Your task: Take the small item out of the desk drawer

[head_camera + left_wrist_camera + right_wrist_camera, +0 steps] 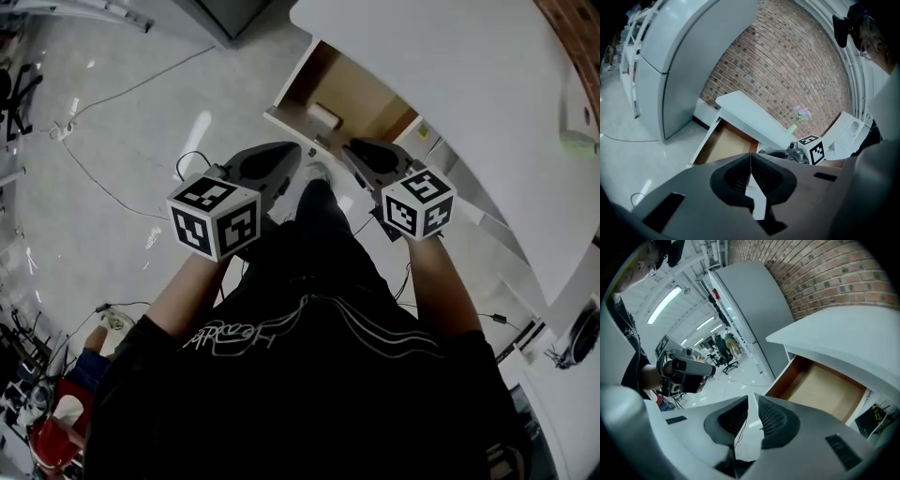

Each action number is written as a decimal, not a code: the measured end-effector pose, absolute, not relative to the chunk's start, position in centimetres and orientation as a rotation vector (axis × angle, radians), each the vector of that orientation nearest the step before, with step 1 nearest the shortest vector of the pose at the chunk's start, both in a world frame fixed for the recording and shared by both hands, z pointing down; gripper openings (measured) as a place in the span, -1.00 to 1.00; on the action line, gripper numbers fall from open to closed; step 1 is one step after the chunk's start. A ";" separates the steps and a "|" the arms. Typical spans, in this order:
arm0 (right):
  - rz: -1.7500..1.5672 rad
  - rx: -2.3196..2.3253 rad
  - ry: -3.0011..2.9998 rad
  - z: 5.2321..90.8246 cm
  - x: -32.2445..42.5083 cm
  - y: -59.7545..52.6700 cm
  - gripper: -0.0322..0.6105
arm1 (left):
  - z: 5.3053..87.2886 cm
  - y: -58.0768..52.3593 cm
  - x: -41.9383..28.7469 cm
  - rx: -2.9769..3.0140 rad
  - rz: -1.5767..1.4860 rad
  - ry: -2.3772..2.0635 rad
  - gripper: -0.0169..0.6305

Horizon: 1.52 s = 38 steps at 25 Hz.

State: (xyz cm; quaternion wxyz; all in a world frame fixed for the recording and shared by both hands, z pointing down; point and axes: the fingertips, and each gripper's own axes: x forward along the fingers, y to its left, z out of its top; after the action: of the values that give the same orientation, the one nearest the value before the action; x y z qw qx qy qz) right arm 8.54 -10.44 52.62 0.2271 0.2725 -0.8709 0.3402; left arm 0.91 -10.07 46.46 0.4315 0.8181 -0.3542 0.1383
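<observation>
The white desk (450, 84) has its drawer (298, 82) pulled open, showing a brown bottom. A small white item (325, 115) lies inside it near the front. My left gripper (292, 152) is held above the floor just short of the drawer's front, jaws shut and empty. My right gripper (352, 146) is beside it, also short of the drawer, shut with nothing in it. The left gripper view has shut jaws (751, 158) aimed at the drawer (723, 143). Over the right gripper (752, 400) the drawer (820, 387) shows, but not the item.
A tall grey cabinet (670, 65) stands left of the desk against a brick wall (787, 61). Cables (108, 187) trail over the pale floor. A pale green cup (791, 128) stands on the desk top. The person's dark-trousered legs (319, 225) are between the grippers.
</observation>
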 end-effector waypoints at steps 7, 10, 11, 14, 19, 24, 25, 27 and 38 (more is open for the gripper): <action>0.821 0.628 -2.271 60.4 6.1 -14.4 -0.46 | 51.0 -11.3 -2.5 1.901 0.301 -0.974 -0.88; 0.779 0.584 -2.216 63.6 5.3 -15.6 -0.38 | 52.5 -11.9 -3.8 1.864 0.292 -1.009 -0.88; 0.768 0.567 -2.200 64.7 5.1 -16.0 -0.34 | 52.8 -12.1 -4.2 1.853 0.285 -1.018 -0.88; 0.752 0.477 -2.147 68.0 4.5 -16.3 -0.27 | 54.0 -12.4 -4.9 1.826 0.269 -1.038 -0.88; 0.711 0.378 -2.021 73.6 4.2 -16.5 -0.21 | 56.8 -12.2 -6.9 1.762 0.255 -1.072 -0.88; 0.702 0.357 -1.958 77.1 4.5 -17.3 -0.20 | 59.8 -12.0 -8.8 1.684 0.221 -1.122 -0.88; 0.694 0.356 -1.950 77.7 4.6 -17.5 -0.20 | 60.2 -12.2 -9.1 1.674 0.212 -1.132 -0.88; 0.694 0.346 -1.925 78.9 4.7 -17.6 -0.20 | 60.9 -12.5 -9.6 1.655 0.195 -1.148 -0.88; 0.610 0.260 -1.847 81.6 4.8 -17.9 -0.20 | 62.5 -13.3 -10.7 1.614 0.153 -1.188 -0.88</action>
State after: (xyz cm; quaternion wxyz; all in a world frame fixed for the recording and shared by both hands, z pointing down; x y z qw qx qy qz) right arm 4.76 -17.89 81.61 0.5559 0.1100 -0.7824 0.2583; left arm -10.68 -13.33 62.51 0.5361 0.6778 -0.4991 0.0641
